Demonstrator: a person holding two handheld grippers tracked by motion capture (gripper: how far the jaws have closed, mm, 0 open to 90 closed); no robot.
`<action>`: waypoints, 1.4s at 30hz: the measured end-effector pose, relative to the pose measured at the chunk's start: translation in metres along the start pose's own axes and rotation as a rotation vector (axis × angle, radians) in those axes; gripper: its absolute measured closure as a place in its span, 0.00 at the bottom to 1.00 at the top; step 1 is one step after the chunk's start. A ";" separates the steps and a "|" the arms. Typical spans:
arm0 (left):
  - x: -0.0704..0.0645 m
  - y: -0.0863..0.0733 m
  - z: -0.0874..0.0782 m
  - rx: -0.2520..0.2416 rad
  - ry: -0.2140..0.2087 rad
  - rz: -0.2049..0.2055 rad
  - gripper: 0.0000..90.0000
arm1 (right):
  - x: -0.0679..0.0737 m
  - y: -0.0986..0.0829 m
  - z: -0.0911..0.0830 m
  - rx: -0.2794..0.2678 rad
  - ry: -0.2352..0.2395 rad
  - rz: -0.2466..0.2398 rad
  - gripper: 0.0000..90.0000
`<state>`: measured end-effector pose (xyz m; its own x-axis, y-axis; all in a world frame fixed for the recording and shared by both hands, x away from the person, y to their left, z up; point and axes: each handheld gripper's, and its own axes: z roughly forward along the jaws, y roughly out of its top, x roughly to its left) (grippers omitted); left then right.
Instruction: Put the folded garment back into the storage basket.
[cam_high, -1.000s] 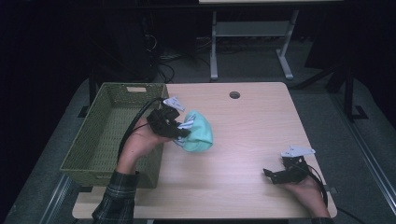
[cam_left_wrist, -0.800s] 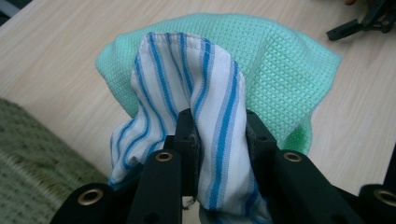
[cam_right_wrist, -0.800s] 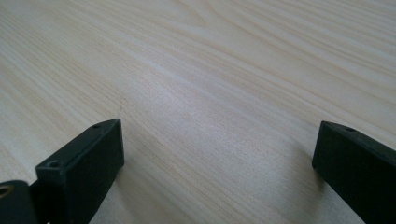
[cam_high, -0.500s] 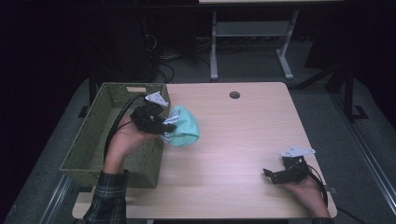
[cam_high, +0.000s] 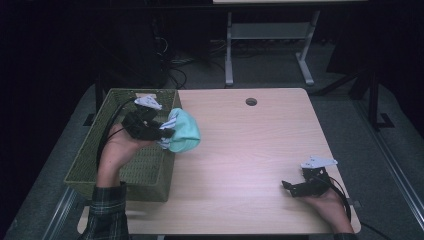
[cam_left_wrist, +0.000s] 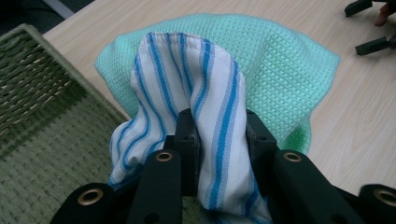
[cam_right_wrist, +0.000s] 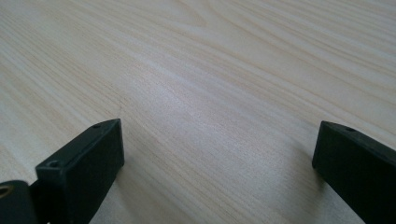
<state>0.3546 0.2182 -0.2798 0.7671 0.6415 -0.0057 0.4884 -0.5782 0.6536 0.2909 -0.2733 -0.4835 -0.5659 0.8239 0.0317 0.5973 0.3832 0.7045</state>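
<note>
Jaws, high view: left gripper (cam_high: 161, 134) clamped on a bunched cloth bundle, mint-green cloth (cam_high: 184, 137) w/ a striped cloth (cam_high: 172, 120) folded against it. Bundle sticks out past the jaw tips, lifted, over the right rim of the green wicker basket (cam_high: 125, 172). Right gripper (cam_high: 291, 186) low over the table (cam_high: 240, 150), jaws spread, nothing btwn them, well apart from the bundle.

Left gripper view: jaws pinch the white/blue striped cloth (cam_left_wrist: 205, 116) btwn them; it arches up over the tips. Mint-green cloth (cam_left_wrist: 280, 60) just behind the tips, touching the striped one. Basket (cam_left_wrist: 37, 93) weave left of and below the jaws. Right gripper's tips (cam_left_wrist: 369, 28) far off, top right.

Right gripper view: jaws wide apart, bare wood table (cam_right_wrist: 210, 84) btwn and ahead of them.
</note>
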 end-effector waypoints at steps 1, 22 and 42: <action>0.001 -0.001 -0.002 -0.006 0.005 -0.007 0.79 | 0.000 0.000 0.000 0.000 0.000 0.000 0.02; 0.027 -0.031 -0.034 -0.020 0.104 -0.078 0.79 | 0.000 0.000 0.000 0.000 0.000 0.000 0.02; 0.062 -0.074 -0.021 0.051 0.237 -0.187 0.79 | 0.000 0.000 0.000 0.000 0.002 0.001 0.02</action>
<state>0.3573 0.3106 -0.3129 0.5462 0.8356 0.0583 0.6372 -0.4597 0.6186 0.2903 -0.2735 -0.4836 -0.5661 0.8237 0.0338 0.5980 0.3821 0.7046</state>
